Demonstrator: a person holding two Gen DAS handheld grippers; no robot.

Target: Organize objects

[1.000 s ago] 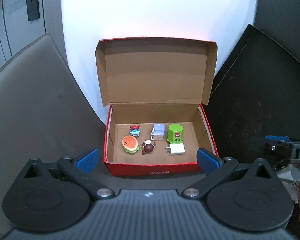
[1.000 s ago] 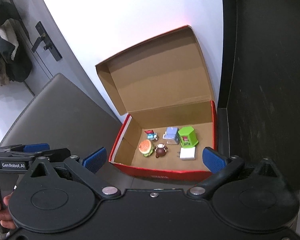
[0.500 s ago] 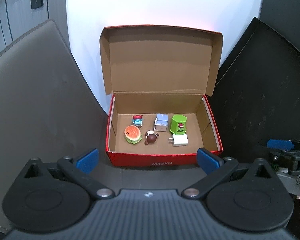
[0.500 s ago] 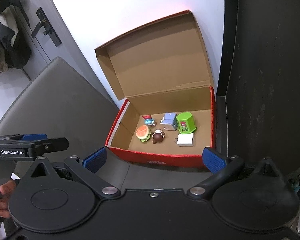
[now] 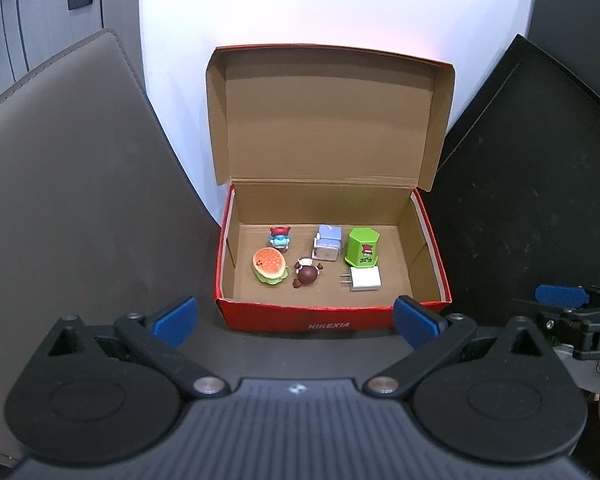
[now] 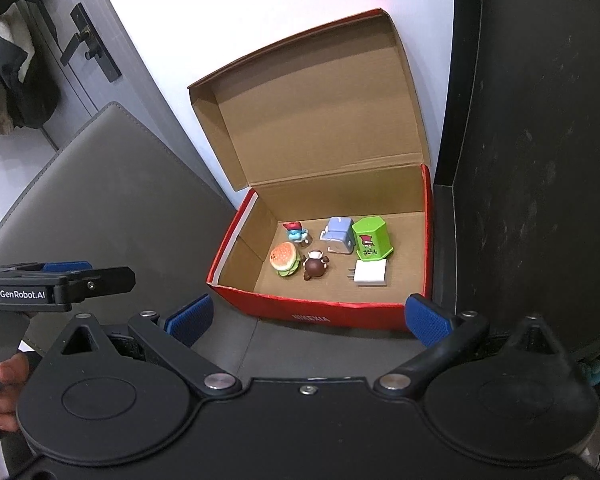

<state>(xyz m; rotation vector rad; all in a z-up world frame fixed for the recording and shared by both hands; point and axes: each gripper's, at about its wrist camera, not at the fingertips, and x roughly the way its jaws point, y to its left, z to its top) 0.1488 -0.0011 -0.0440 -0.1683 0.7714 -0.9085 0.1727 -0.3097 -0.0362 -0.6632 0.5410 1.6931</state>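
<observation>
Red box, lid upright, toys inside

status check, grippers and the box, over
Left gripper and right gripper both open, empty, short of the red box. Lid up, six small items inside. Nothing in the way.

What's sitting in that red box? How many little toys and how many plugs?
Toy figures: 4 (burger, blue figure with red hat, brown figure, green block)
Plug adapters: 2 (white, pale blue)
Total: 6, all inside the red box
</observation>
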